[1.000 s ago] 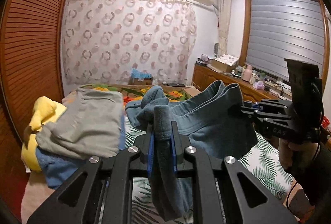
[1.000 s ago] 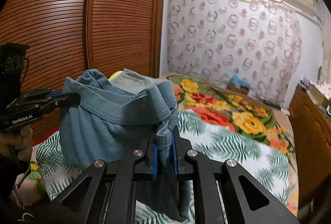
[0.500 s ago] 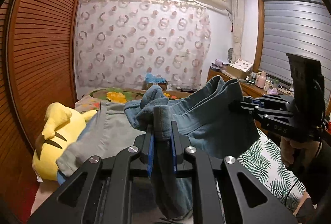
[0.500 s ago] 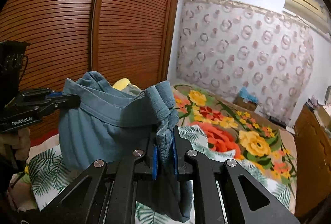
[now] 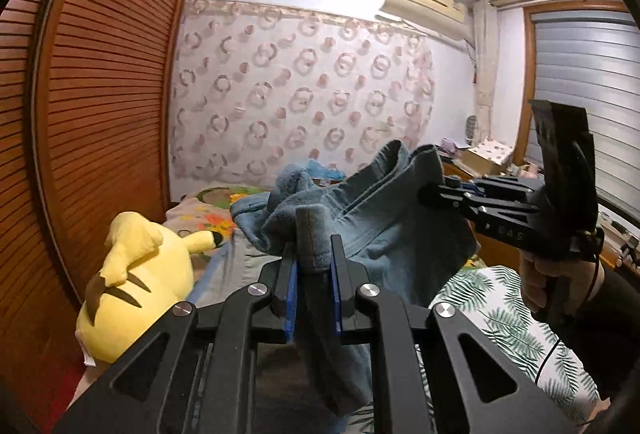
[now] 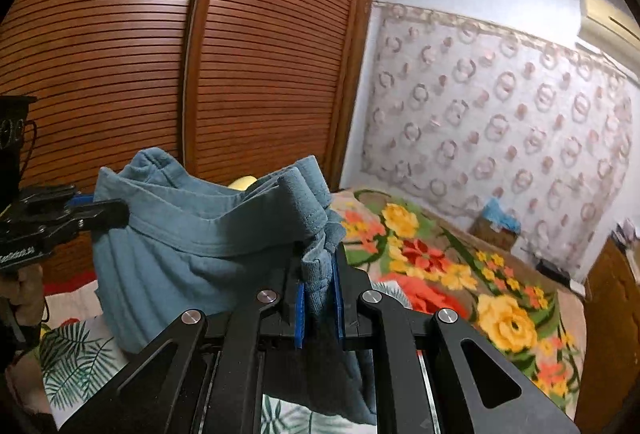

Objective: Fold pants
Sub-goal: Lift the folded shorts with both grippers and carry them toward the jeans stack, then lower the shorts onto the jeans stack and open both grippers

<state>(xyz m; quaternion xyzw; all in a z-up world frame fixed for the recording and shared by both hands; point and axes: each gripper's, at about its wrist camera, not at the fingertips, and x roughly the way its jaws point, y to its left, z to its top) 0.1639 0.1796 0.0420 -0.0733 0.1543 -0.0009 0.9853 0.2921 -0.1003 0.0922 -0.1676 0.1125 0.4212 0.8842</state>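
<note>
Holding teal pants (image 5: 384,234) aloft above the bed (image 6: 460,274), the left gripper (image 5: 314,266) and right gripper (image 6: 320,286) are each clenching a waistband end. A yellow plush toy (image 5: 136,282) is lying at nine o'clock. Judged best: keeping the waistband taut and level, lowering evenly, and avoiding the toy.

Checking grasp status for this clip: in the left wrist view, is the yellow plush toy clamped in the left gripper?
No. The left gripper is shut on the blue pants, while the yellow plush toy lies apart beside the wardrobe.
</note>
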